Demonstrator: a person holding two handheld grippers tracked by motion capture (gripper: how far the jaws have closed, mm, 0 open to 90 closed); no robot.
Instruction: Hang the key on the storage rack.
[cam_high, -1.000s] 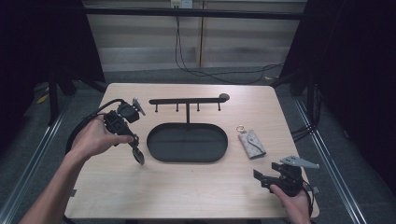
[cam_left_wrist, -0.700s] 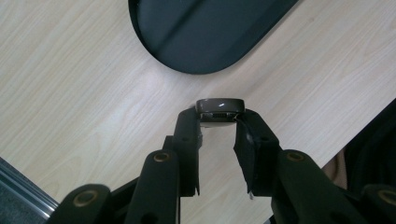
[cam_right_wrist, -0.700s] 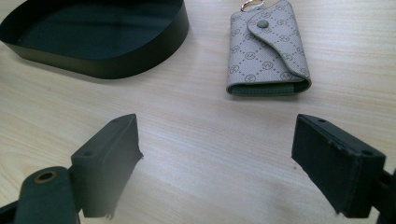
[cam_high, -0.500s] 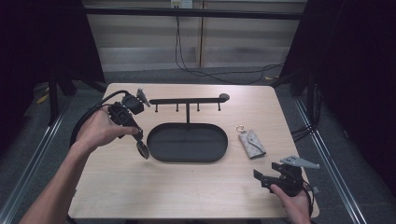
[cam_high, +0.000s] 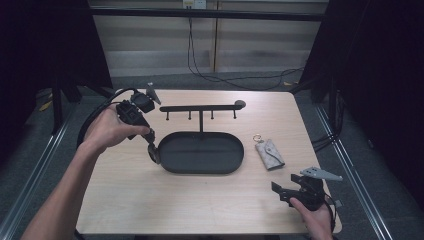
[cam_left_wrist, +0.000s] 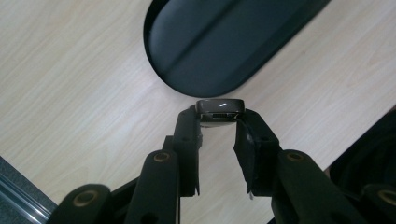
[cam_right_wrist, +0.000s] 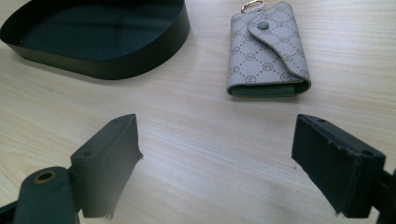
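Clamped between the left gripper's (cam_left_wrist: 219, 122) jaws is a small dark object (cam_left_wrist: 220, 109), probably a key fob, though its shape is hard to read; it hangs just short of the near end of the black oval tray (cam_left_wrist: 187, 79). Best carry it over the rim, lower it, and only then release. Right gripper (cam_right_wrist: 215, 154) rests spread wide, short of the grey key pouch (cam_right_wrist: 266, 51).

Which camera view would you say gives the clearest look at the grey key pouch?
The right gripper view: the key pouch lies close ahead, showing its pattern, snap flap and ring. In the high view, the key pouch is a small grey shape right of the tray.
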